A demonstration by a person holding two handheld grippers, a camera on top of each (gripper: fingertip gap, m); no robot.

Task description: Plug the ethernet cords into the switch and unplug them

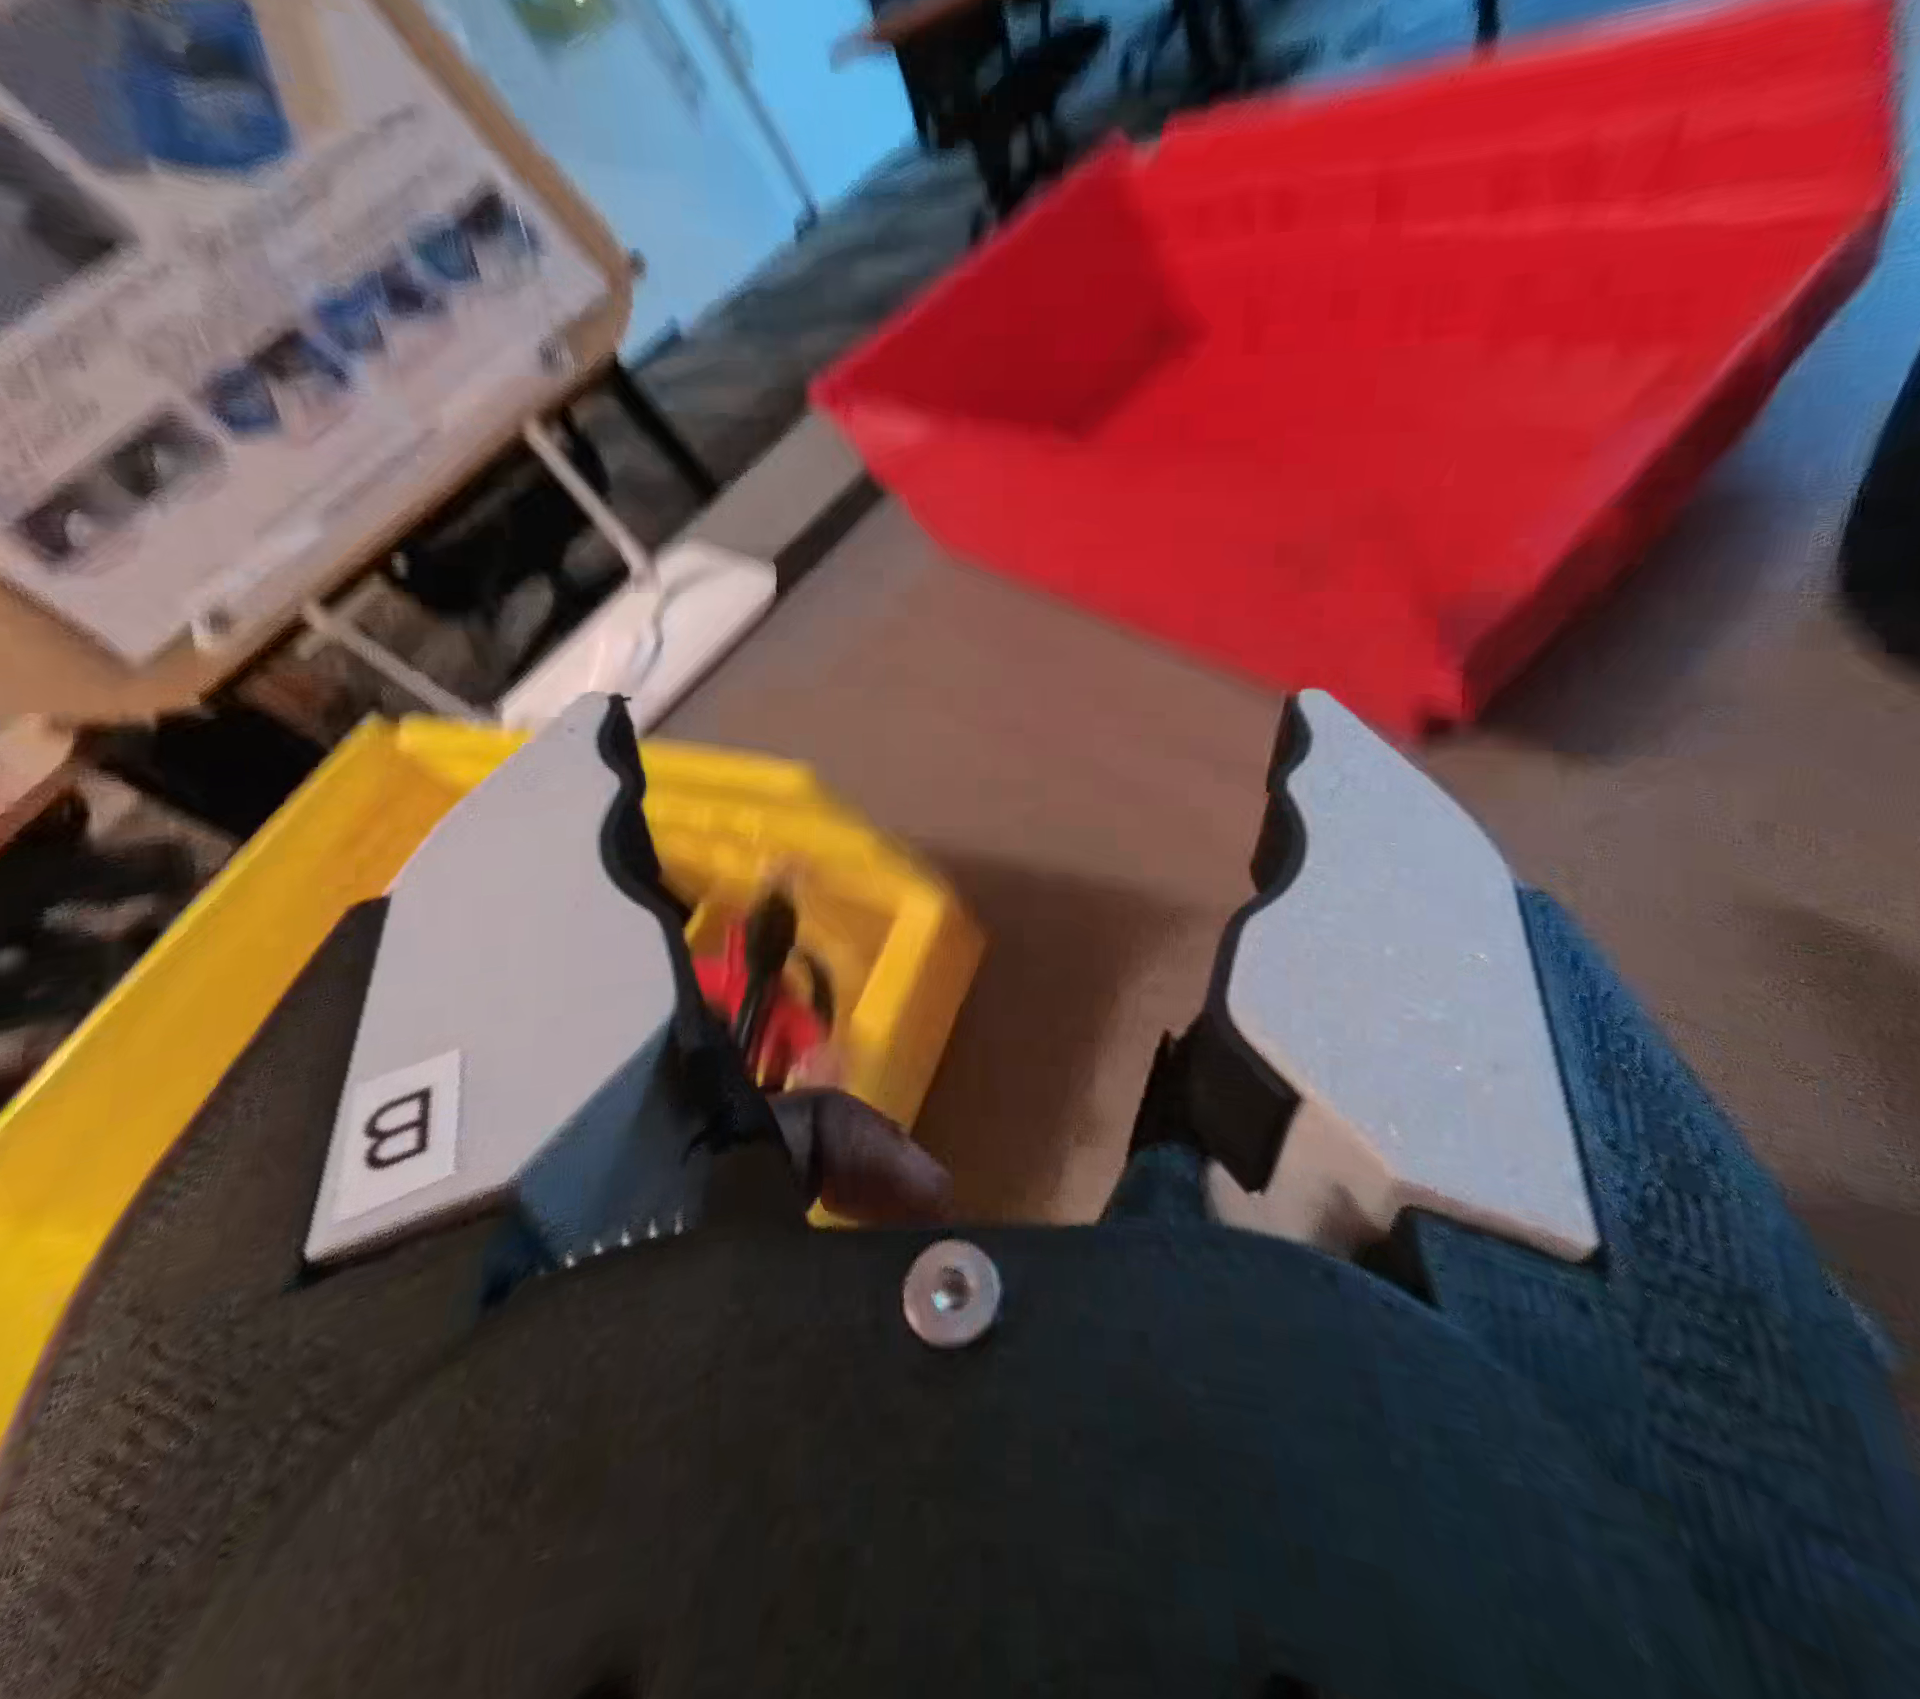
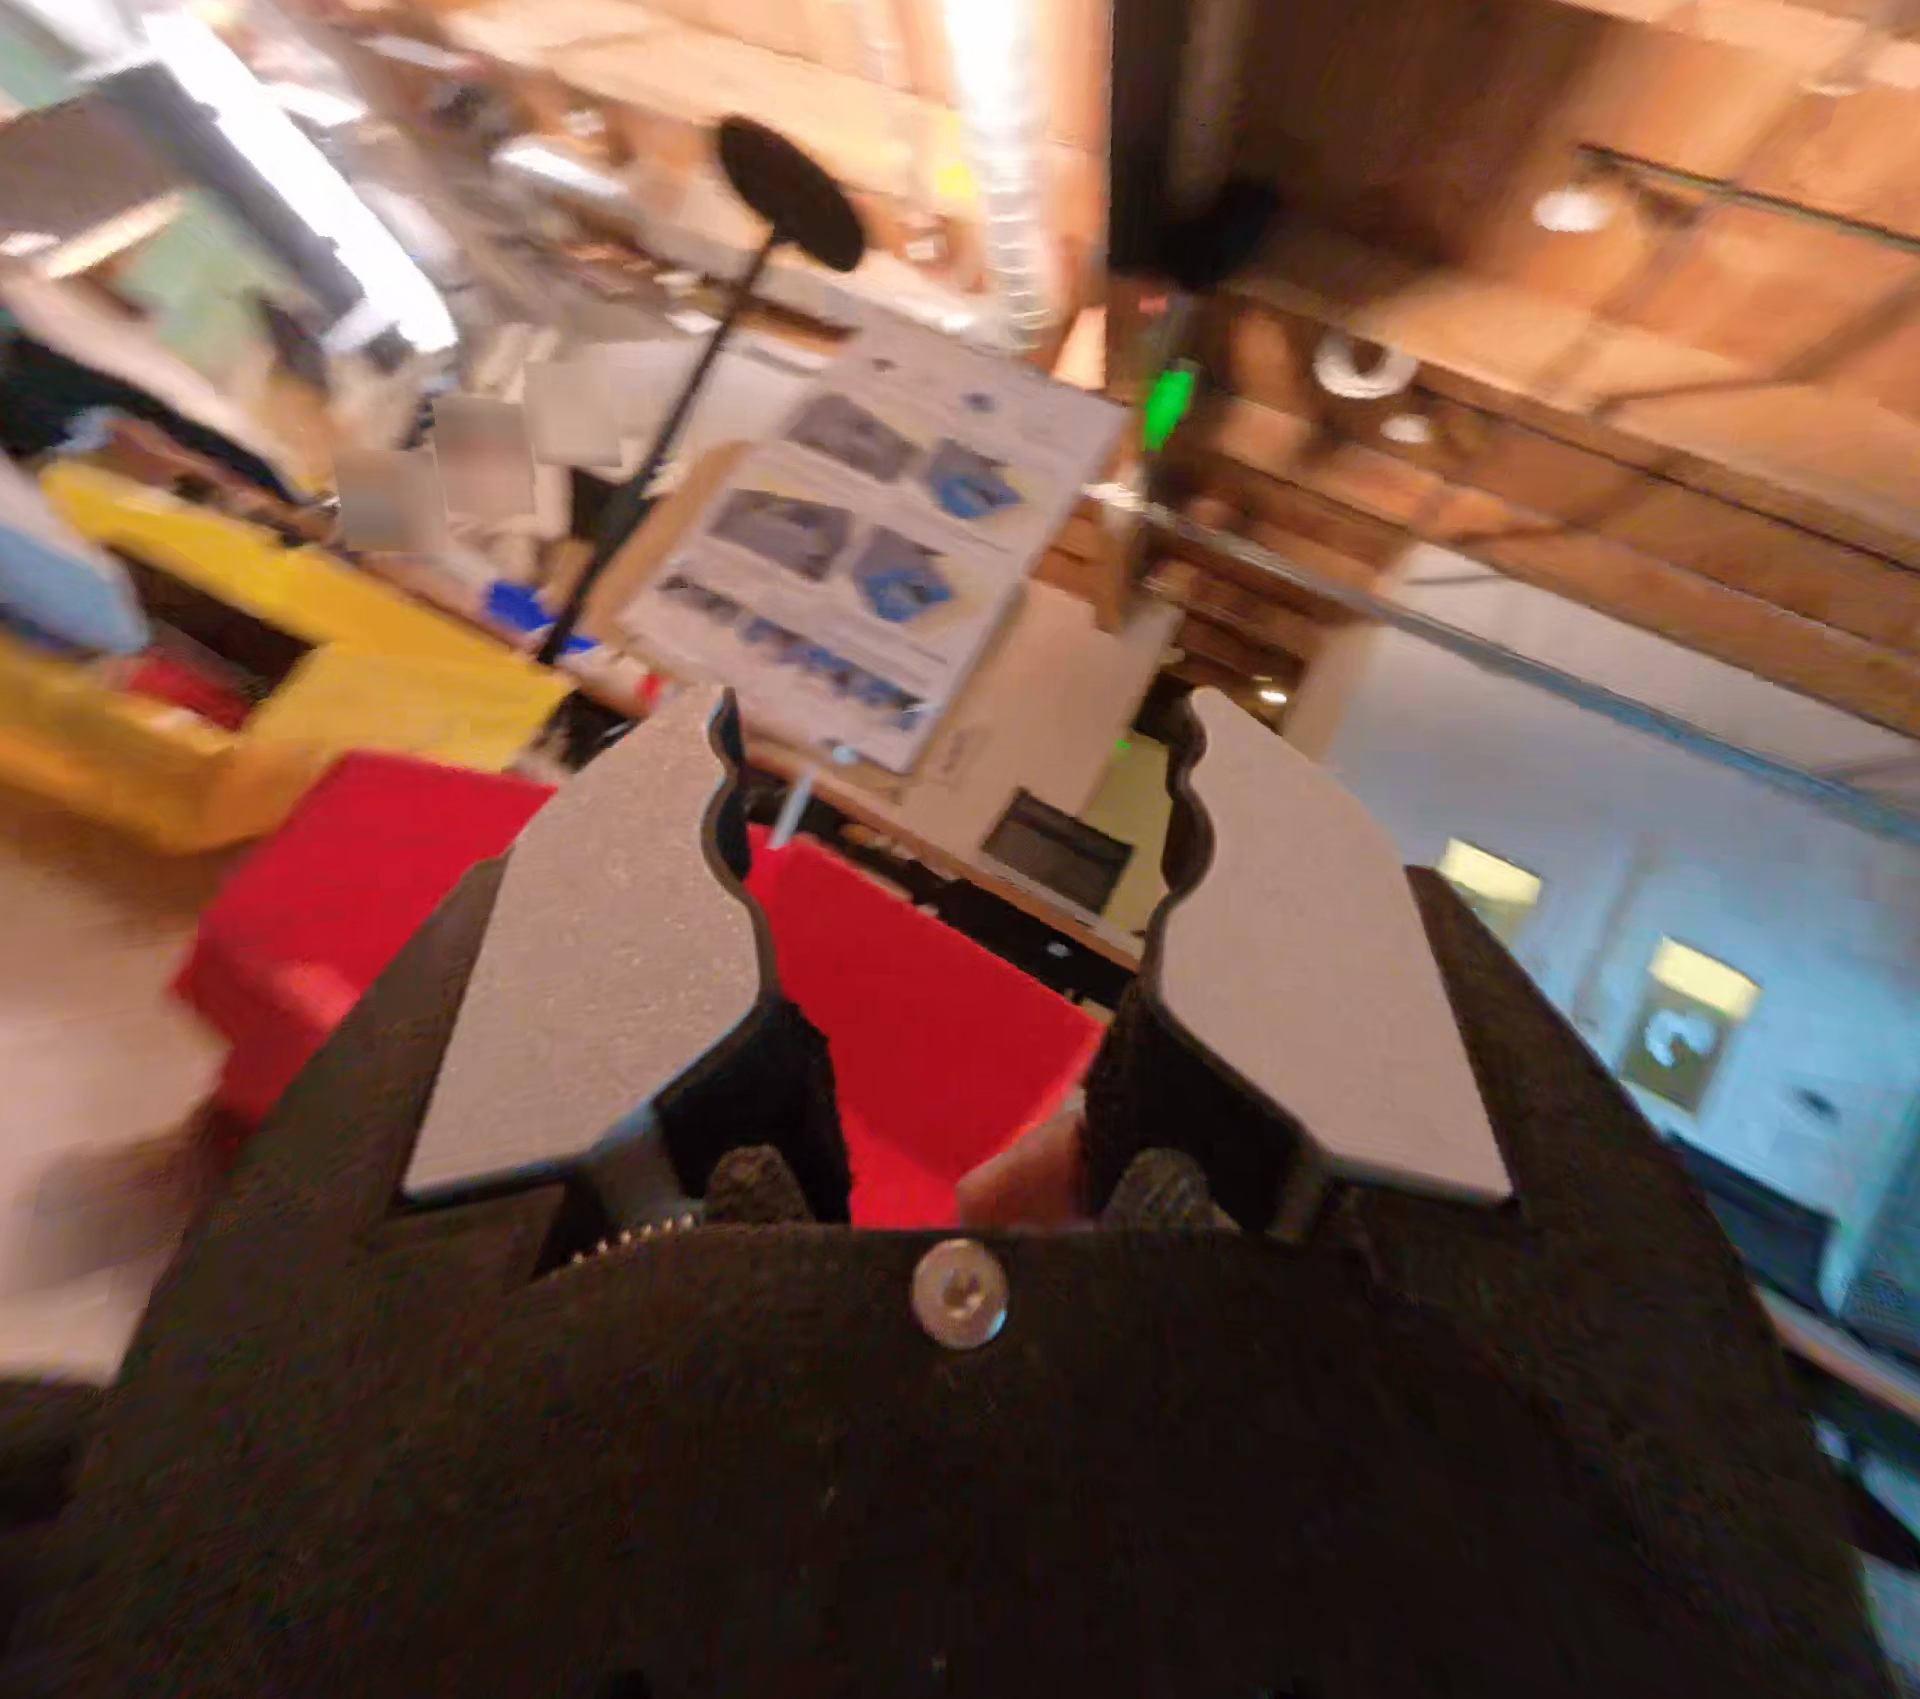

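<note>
No switch shows in either view, and both views are blurred by motion. My left gripper (image 1: 951,719) is open and empty, held above the brown table with its left finger over a yellow bin (image 1: 904,953). Red and black items, perhaps cords, lie inside that bin (image 1: 774,974). My right gripper (image 2: 961,714) is open and empty, tilted up toward the room, above a red bin (image 2: 914,995). The yellow bin also shows at the left of the right wrist view (image 2: 343,693).
A large red bin (image 1: 1403,402) stands on the table (image 1: 1039,766) ahead of the left gripper. A picture board on a stand (image 1: 229,299) is at the left, also in the right wrist view (image 2: 873,548). A white device (image 1: 665,631) lies at the table's far edge.
</note>
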